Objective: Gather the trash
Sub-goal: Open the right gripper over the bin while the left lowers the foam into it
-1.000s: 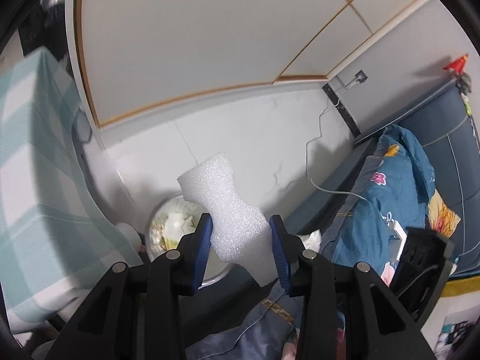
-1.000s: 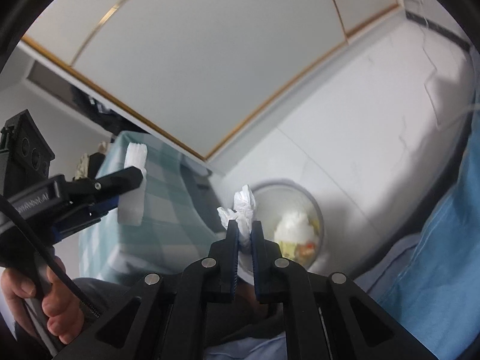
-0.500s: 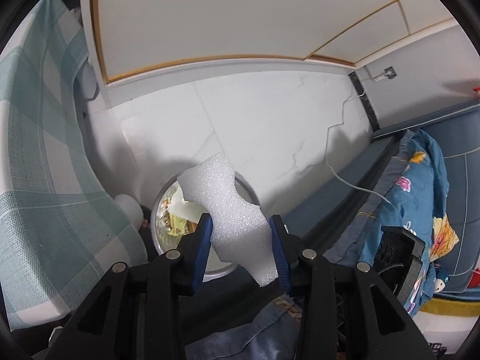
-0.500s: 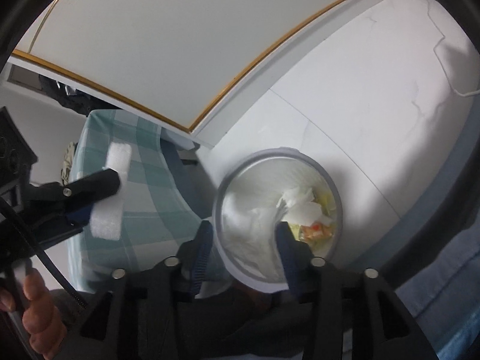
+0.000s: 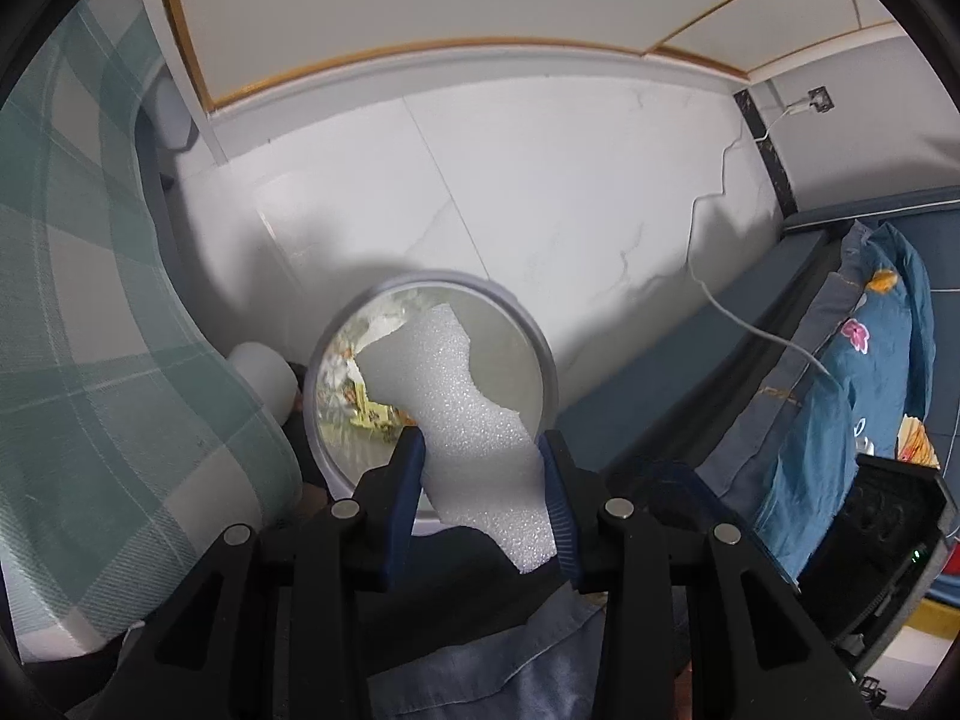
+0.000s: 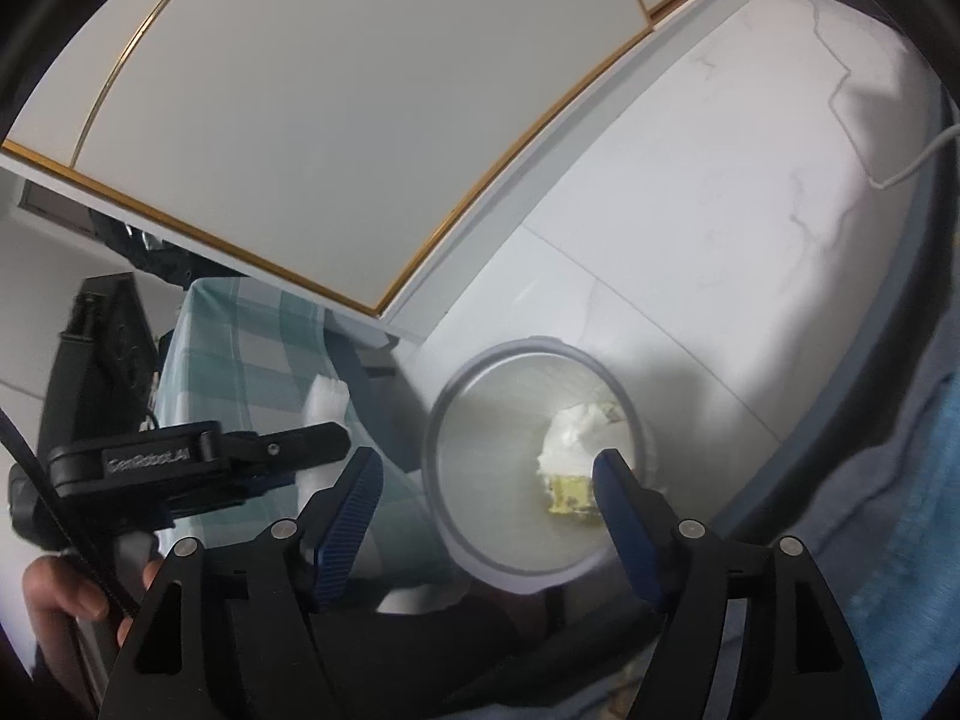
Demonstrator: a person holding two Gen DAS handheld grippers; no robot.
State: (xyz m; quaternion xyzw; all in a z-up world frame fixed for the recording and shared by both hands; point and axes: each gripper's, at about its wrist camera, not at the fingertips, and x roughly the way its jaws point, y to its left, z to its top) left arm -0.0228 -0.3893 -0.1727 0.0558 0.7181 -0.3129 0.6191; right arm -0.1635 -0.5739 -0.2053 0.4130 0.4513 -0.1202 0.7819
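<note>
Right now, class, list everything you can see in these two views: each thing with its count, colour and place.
Trash bin: one, grey, on the white floor.
Foam piece: one, white, clamped in the left tool.
Tissue: one, white, inside the bin.
Checked cloth: one, teal and white, left of the bin.
Floral bedding: one, blue, right.
Cable: one, white, across the floor.
Right tool: jaws just opened, empty.
Hand: one, gripping the left tool's handle.

Both wrist views aimed steeply down, close above the trash bin (image 5: 543, 354) (image 6: 444, 414); bin shared by the 2, left-of-centre in one, centred in the other.
</note>
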